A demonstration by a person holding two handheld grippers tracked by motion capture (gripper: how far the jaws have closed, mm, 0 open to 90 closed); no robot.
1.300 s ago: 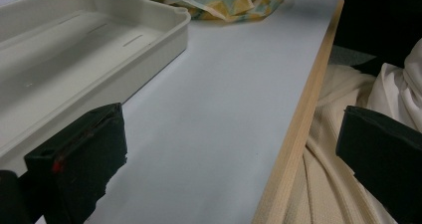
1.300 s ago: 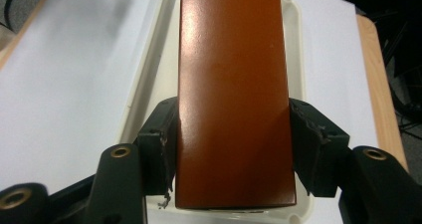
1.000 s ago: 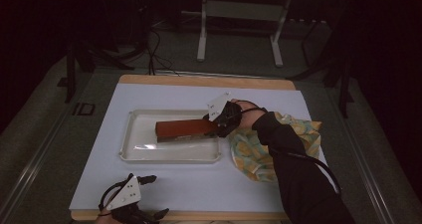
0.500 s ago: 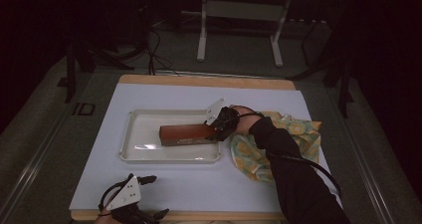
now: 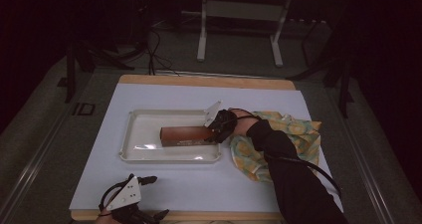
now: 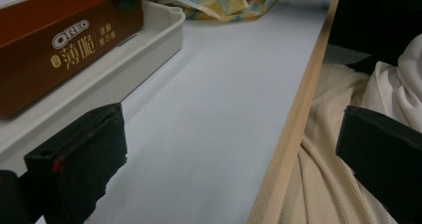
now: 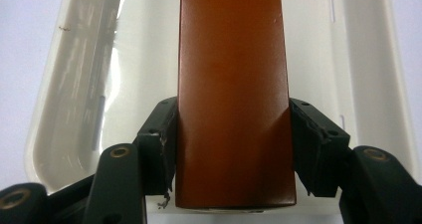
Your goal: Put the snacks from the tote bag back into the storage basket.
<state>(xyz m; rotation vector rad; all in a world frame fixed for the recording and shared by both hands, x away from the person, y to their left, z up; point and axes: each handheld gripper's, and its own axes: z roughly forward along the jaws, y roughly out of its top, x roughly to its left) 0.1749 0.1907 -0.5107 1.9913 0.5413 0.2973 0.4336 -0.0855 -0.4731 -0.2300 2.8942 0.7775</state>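
Right tool clamped on right end of brown box; long axis left-right over white tray. Left tool open, empty, near desk edge.

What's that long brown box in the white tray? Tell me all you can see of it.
The brown box is a long, slim carton, looking like glossy cardboard, with a white OREO logo and pale characters printed on its side. It seems closed and undamaged. It lies lengthwise in the white tray, and the right gripper clamps its near end from both sides.
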